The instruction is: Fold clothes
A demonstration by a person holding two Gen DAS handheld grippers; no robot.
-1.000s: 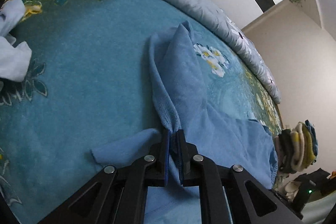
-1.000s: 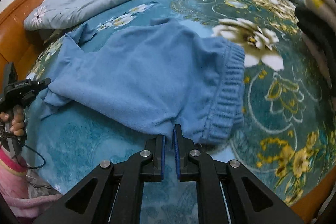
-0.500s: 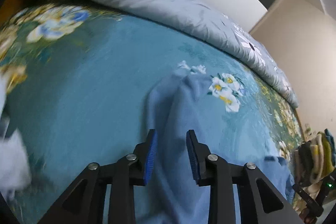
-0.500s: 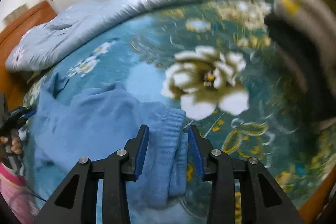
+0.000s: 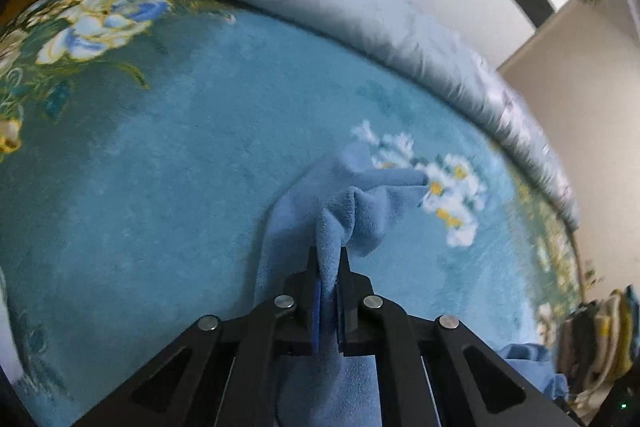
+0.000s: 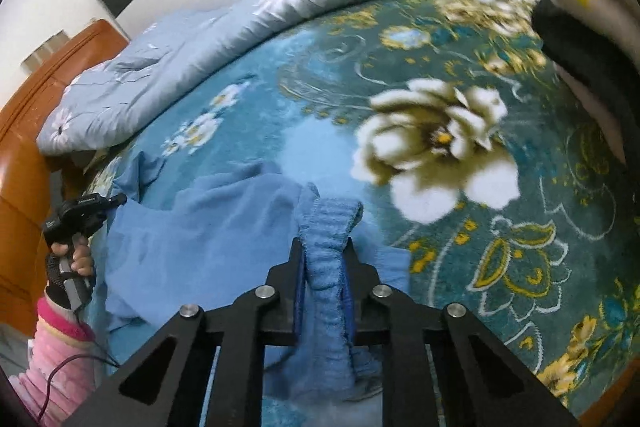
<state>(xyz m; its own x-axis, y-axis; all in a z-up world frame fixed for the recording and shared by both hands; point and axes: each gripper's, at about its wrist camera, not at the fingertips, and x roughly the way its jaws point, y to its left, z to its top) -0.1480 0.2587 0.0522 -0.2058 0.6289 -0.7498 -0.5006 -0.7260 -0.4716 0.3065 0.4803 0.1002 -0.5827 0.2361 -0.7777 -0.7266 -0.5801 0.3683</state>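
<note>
A blue fleece garment (image 5: 360, 211) lies on the teal floral blanket (image 5: 160, 167). My left gripper (image 5: 328, 255) is shut on a bunched fold of it, and the cloth rises between the pads. In the right wrist view the garment's body (image 6: 208, 227) spreads to the left. Its ribbed waistband (image 6: 332, 215) stands between the fingers of my right gripper (image 6: 323, 245), whose jaws are closing and press on it. The left gripper (image 6: 116, 201) also shows at that view's left edge, held by a hand (image 6: 74, 259) in a pink sleeve.
A grey-blue flowered quilt (image 6: 280, 7) is bunched along the far side of the bed. A stack of folded clothes (image 6: 592, 27) sits at the right. A wooden headboard (image 6: 24, 147) stands at the left.
Both grippers let go of the garment's near edge, opened, moved forward over it and closed again: the left on a bunched fold, the right on the ribbed waistband.
</note>
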